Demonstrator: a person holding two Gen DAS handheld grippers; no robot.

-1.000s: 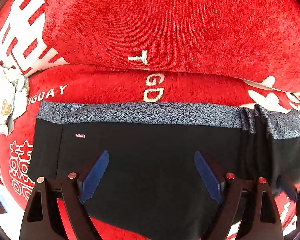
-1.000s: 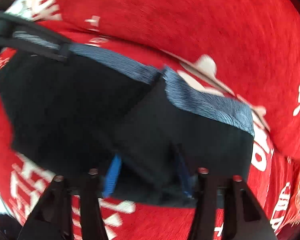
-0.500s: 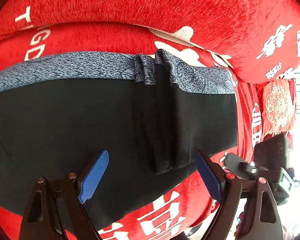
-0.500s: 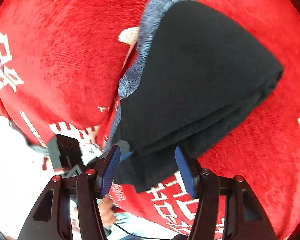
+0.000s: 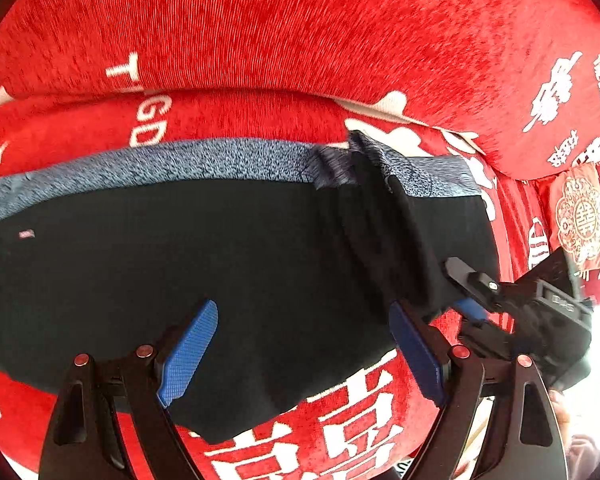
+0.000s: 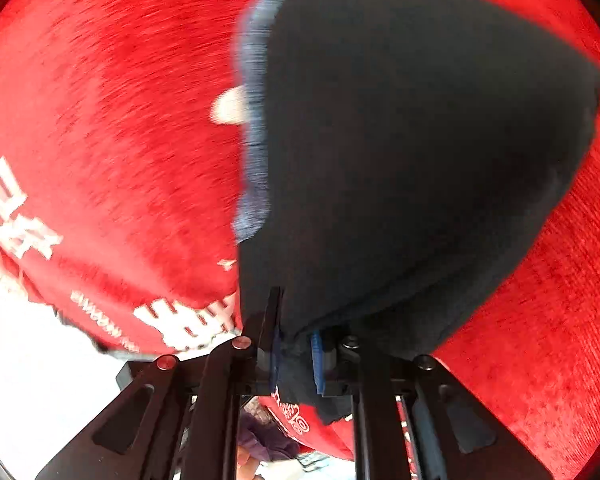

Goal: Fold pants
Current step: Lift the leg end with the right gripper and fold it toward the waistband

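Black pants [image 5: 220, 272] with a blue-grey patterned waistband [image 5: 180, 160] lie spread across the red sofa seat, their right part bunched into folds. My left gripper [image 5: 302, 312] hangs open above the dark cloth, with nothing pressed between its blue pads. At the pants' right edge, my right gripper [image 5: 460, 292] is closing its jaws, and the cloth is pinched between them. In the right wrist view the right gripper [image 6: 296, 344] has its blue pads pressed on the hem of the pants [image 6: 420, 140], whose folded layers fan out ahead of it.
The red sofa cover [image 5: 300, 40] with white lettering fills the background, and its backrest rises behind the waistband. A red cushion with a gold ornament [image 5: 584, 220] sits at the far right. Bright floor shows beyond the seat's front edge [image 6: 28, 360].
My right gripper's jaws have gone from wide apart to pinched on the pants' edge. The left wrist view has swung back leftward, and the right gripper now reaches onto the cloth.
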